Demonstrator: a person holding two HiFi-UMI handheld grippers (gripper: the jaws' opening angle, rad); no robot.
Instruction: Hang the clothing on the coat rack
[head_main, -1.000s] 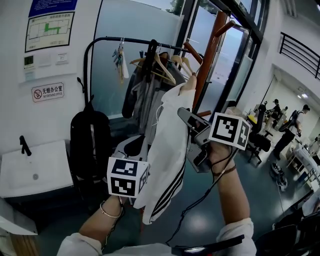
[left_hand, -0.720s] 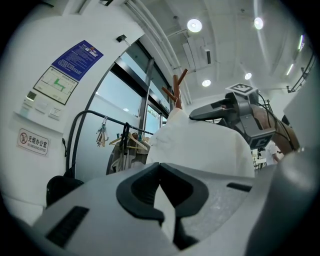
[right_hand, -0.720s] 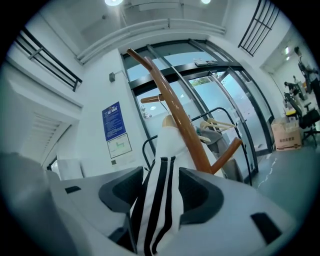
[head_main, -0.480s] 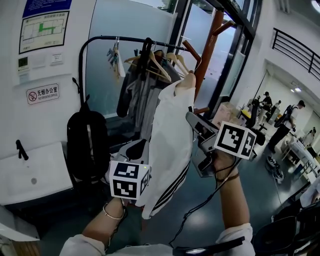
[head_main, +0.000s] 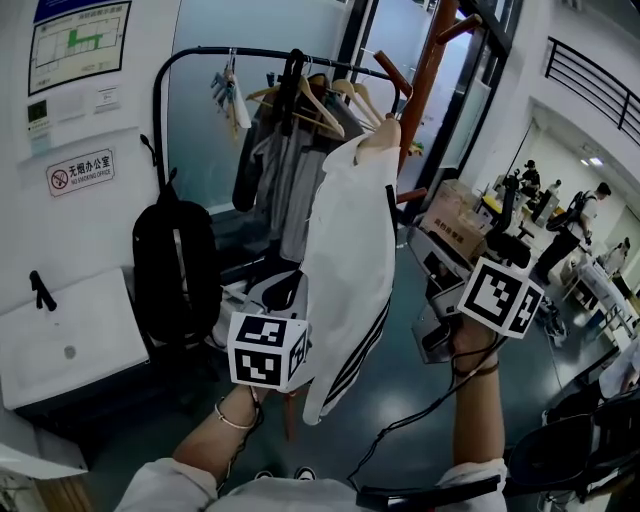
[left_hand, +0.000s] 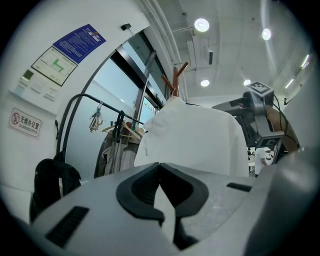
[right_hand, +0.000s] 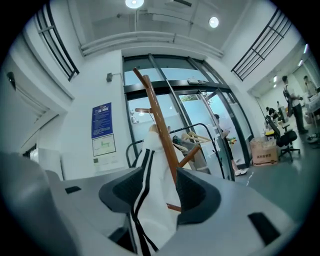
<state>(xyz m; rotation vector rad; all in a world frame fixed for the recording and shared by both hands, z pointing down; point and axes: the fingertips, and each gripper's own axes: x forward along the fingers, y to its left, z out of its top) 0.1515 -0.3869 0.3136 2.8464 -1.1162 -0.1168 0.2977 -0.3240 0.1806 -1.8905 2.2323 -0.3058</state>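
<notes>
Left gripper (left_hand: 160, 167) is closed, pinching what looks like the hem of the white jacket with black side stripes (head_main: 350, 250), at the jacket's 7 o'clock. Right gripper (right_hand: 160, 185) has its jaws apart and clamps nothing. Striped fabric shows in its gap, and it sits at the jacket's 4 o'clock. The jacket's collar is draped over a peg of the brown wooden coat rack (head_main: 425, 90), at 1 o'clock.

Risk: the seat on the peg looks shallow and nothing supports the top. A downward or sideways tug from the left gripper before release could drag the jacket off.
</notes>
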